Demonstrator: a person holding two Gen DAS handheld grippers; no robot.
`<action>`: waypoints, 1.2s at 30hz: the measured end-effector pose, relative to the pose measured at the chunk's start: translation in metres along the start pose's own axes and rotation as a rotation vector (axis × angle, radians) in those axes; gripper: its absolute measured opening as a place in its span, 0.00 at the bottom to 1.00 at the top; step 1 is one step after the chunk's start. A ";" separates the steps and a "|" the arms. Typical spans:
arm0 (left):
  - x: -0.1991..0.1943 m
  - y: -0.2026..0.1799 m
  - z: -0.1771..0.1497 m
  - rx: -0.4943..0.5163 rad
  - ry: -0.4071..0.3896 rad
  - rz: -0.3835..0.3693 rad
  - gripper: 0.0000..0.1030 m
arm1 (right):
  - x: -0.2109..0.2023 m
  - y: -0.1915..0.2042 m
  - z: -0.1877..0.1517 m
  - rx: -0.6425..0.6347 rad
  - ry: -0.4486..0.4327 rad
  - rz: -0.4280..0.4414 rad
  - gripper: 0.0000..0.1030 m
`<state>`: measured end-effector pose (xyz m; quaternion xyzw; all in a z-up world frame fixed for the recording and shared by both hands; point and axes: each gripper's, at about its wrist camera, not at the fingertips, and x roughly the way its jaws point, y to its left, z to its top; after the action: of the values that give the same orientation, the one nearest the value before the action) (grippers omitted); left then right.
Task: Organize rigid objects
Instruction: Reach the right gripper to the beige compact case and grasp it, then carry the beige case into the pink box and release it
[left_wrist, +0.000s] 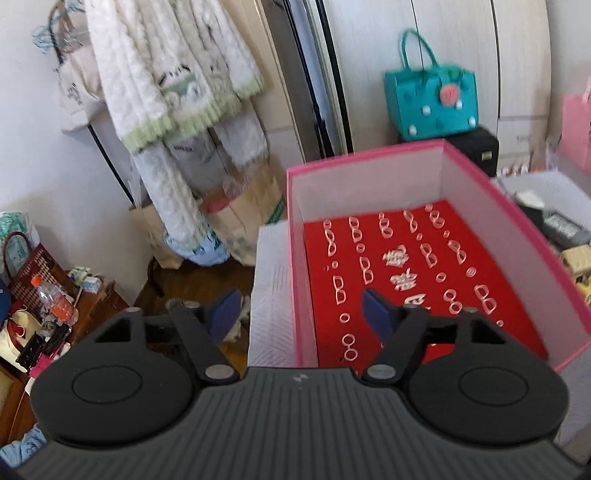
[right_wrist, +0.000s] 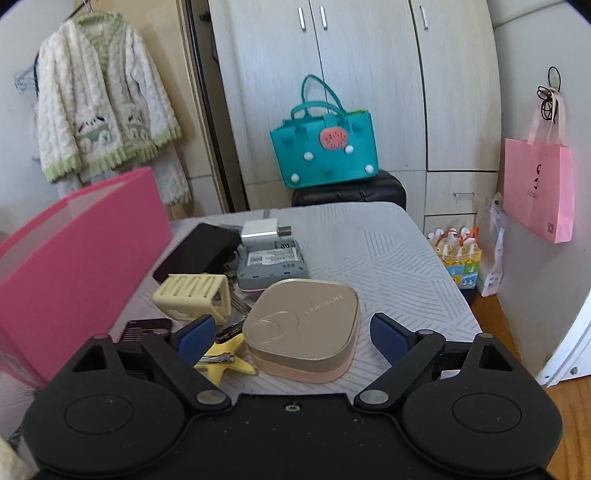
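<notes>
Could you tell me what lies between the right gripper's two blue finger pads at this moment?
In the right wrist view, the open right gripper has a rounded gold metal tin between its pads, untouched, with a yellow star-shaped clip beside the left pad.

The pink box (right_wrist: 85, 254) is cut off by the right wrist view's left edge, and its inside is hidden there. A black device (right_wrist: 199, 251) lies partly behind the cream holder (right_wrist: 194, 295). The gold case's (right_wrist: 306, 325) lettering is too blurred to read. Under the yellow star (right_wrist: 229, 360), perhaps a clip.
</notes>
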<state>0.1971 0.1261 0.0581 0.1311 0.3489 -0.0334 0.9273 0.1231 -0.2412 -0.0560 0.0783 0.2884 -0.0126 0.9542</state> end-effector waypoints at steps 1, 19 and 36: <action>0.006 0.003 0.000 -0.002 0.018 -0.011 0.64 | 0.005 0.001 0.000 -0.001 0.015 -0.009 0.91; 0.052 0.012 0.009 0.029 0.135 -0.034 0.17 | 0.036 -0.002 0.015 0.014 0.130 -0.048 0.81; 0.060 0.018 0.007 0.021 0.149 -0.127 0.06 | 0.004 0.001 0.047 0.005 0.103 0.012 0.80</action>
<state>0.2501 0.1434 0.0280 0.1205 0.4243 -0.0860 0.8934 0.1519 -0.2479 -0.0195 0.0831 0.3365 -0.0035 0.9380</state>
